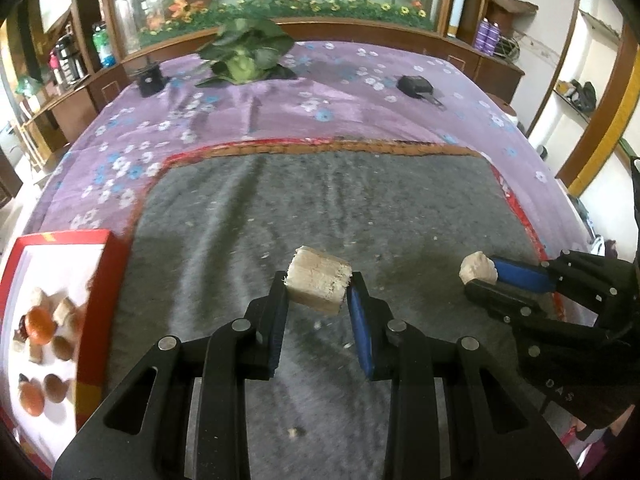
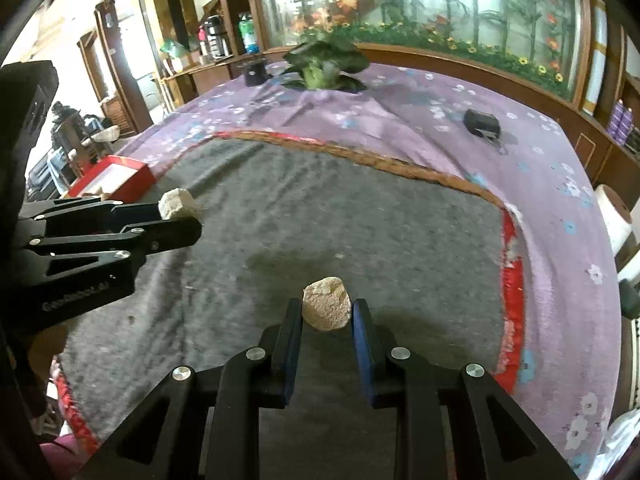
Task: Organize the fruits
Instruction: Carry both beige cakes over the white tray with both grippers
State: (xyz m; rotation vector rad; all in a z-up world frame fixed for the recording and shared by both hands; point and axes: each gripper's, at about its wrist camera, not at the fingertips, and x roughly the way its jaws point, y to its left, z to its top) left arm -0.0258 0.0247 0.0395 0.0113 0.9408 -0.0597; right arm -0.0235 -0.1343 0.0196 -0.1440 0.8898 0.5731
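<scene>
On the grey mat (image 1: 320, 216) that covers the near part of the purple flowered sheet (image 1: 280, 100), you have two pale fruit chunks in the air and none lying loose, apart from a few crumbs. Left gripper (image 1: 318, 286): pinching one blocky, fibrous pale chunk (image 1: 318, 286) between its fingertips, held just above the mat. Right gripper (image 2: 326, 308): pinching one rounder, lumpy pale chunk (image 2: 327, 307), also clear of the mat. Red tray (image 1: 96, 280) with a white floor: one, at the left edge of the mat, near your left gripper and well apart from the right. Contents of tray, as far as the blurred view allows: about five orange-brown round fruits (image 1: 40, 326) and several pale chunks (image 1: 64, 308) like those you hold; an exact count of the pale ones cannot be made. Progress, by judgement: most of the sorting looks done, since the tray is already stocked and the mat shows no whole piece left; what remains appears to be carrying these two chunks over to the tray and setting them down. Other items, not part of the job: one leafy green vegetable (image 1: 244, 56) at the far side of the sheet, one small black pot (image 1: 150, 80) beside it, one dark flat object (image 1: 416, 86) to the right.
</scene>
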